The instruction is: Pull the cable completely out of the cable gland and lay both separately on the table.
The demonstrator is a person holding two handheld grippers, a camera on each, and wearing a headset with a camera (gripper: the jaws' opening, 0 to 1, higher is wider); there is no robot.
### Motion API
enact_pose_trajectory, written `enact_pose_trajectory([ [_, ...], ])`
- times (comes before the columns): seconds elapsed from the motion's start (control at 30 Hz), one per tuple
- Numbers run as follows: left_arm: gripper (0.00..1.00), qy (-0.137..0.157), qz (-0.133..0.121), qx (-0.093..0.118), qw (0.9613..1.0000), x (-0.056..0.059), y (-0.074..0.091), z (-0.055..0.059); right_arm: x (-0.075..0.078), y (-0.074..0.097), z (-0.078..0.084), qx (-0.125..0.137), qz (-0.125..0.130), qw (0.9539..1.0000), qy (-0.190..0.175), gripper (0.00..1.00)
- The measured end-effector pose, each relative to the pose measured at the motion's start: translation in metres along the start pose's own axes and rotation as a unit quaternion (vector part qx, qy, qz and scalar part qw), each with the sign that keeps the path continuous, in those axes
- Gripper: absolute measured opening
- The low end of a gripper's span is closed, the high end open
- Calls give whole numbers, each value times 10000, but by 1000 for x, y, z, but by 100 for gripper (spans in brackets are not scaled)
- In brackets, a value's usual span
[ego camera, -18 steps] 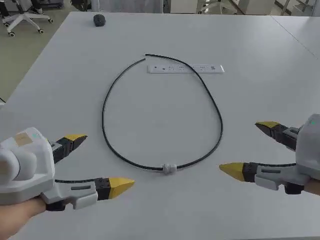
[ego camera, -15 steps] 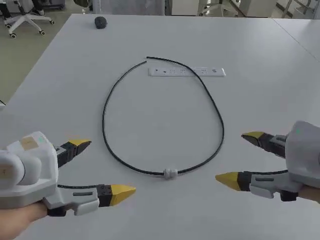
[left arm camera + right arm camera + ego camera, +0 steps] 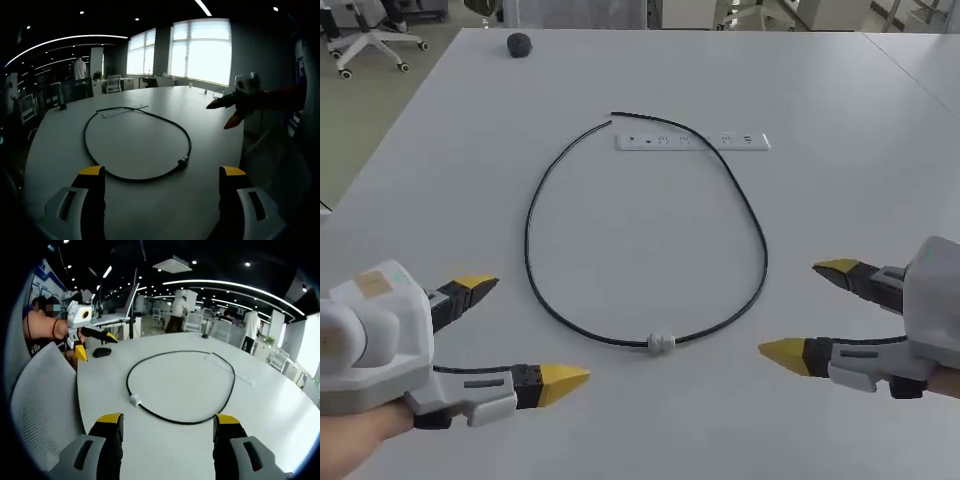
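A black cable (image 3: 532,195) lies in a big loop on the white table (image 3: 640,230), threaded through a small white cable gland (image 3: 660,345) at the loop's near side. The cable (image 3: 188,140) and gland (image 3: 183,161) lie ahead in the left gripper view; the cable (image 3: 229,390) and gland (image 3: 134,400) also appear in the right gripper view. My left gripper (image 3: 525,330) hovers open to the left of the gland, holding nothing. My right gripper (image 3: 812,310) hovers open to the gland's right, also holding nothing. Both sit well apart from the cable.
A white power strip (image 3: 692,141) lies under the far part of the loop. A dark computer mouse (image 3: 518,43) rests near the table's far edge. Office chairs (image 3: 365,30) stand beyond the table at the left.
Both grippers shifted only slightly near the table's front edge and stayed open. The cable and gland have not moved.
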State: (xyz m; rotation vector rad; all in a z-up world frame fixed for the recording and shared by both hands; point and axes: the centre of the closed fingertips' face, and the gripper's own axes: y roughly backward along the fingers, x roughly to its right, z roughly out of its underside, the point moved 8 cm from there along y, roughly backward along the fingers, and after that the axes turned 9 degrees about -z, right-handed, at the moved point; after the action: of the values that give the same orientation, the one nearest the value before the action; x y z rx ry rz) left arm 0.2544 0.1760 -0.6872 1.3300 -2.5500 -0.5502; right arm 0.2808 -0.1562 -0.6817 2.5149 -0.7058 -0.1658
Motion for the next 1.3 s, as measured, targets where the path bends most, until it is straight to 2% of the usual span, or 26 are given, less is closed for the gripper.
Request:
enact_pose_trajectory([
  [0.7, 96, -7, -83, 4, 10000, -3, -1, 0, 4, 2, 7, 10, 57, 9999, -94, 72],
  [1.3, 96, -2, -107, 7, 9999, -3, -1, 0, -2, 0, 11, -16, 18, 9999, -158, 74],
])
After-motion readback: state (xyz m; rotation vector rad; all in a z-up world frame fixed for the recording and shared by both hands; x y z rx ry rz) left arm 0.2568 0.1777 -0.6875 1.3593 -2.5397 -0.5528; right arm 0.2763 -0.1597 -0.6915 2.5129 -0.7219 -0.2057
